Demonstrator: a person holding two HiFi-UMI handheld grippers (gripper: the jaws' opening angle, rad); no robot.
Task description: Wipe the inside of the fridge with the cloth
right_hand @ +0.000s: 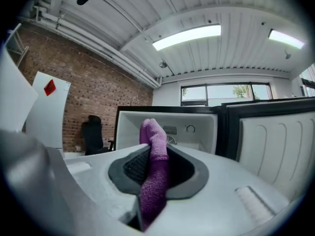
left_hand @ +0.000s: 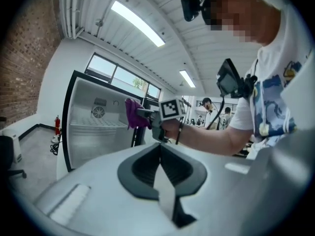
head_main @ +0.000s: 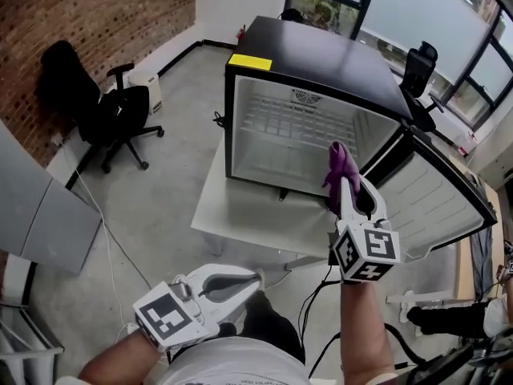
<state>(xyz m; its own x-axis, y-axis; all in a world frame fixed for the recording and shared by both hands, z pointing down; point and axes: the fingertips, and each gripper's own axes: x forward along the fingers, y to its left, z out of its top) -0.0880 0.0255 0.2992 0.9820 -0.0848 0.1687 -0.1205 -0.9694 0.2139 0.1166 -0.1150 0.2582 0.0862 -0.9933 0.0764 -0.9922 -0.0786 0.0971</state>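
A small black fridge (head_main: 321, 62) stands open on a low white table (head_main: 216, 215), its white inside (head_main: 300, 135) facing me. My right gripper (head_main: 346, 184) is shut on a purple cloth (head_main: 342, 165) and held in front of the opening, near its right side. The cloth (right_hand: 153, 173) runs up between the jaws in the right gripper view, with the fridge (right_hand: 197, 129) beyond. My left gripper (head_main: 255, 277) is shut with nothing in it, low and close to my body. In the left gripper view the fridge (left_hand: 98, 127) and the cloth (left_hand: 134, 113) show ahead.
The fridge door (head_main: 445, 207) hangs open to the right. A black office chair (head_main: 104, 111) stands by the brick wall at the left. Grey panels (head_main: 40, 215) lean at the left edge. Cables trail on the floor. Other people (left_hand: 211, 113) stand in the background.
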